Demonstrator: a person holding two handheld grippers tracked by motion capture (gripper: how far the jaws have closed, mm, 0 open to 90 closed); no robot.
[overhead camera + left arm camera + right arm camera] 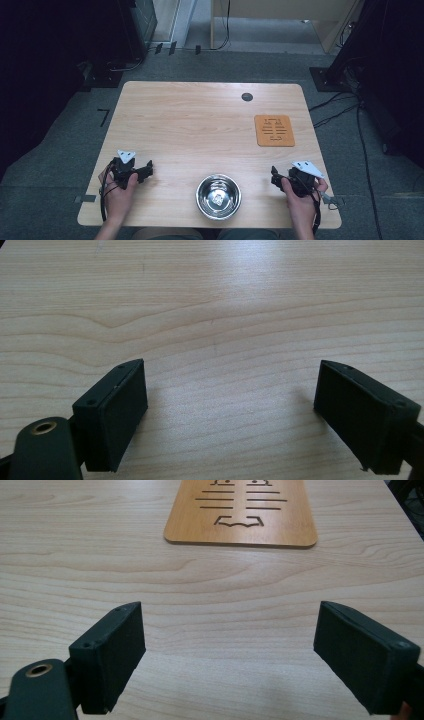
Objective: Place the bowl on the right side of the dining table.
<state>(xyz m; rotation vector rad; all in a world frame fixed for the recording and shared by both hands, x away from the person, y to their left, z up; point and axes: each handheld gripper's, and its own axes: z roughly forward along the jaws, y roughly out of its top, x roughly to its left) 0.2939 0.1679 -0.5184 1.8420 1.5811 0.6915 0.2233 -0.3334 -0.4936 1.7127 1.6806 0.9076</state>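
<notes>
Steel bowl between both tongs, untouched

— Your wooden mat — is it whole in the right gripper view?
— No, the top edge cuts it off. From above, its cut-out marks are too small to read.

Your high view looks forward and down over the whole pale wooden table. Each gripper view sits low and close over that tabletop; your right one faces the orange-brown slotted wooden mat, also seen from above.
</notes>
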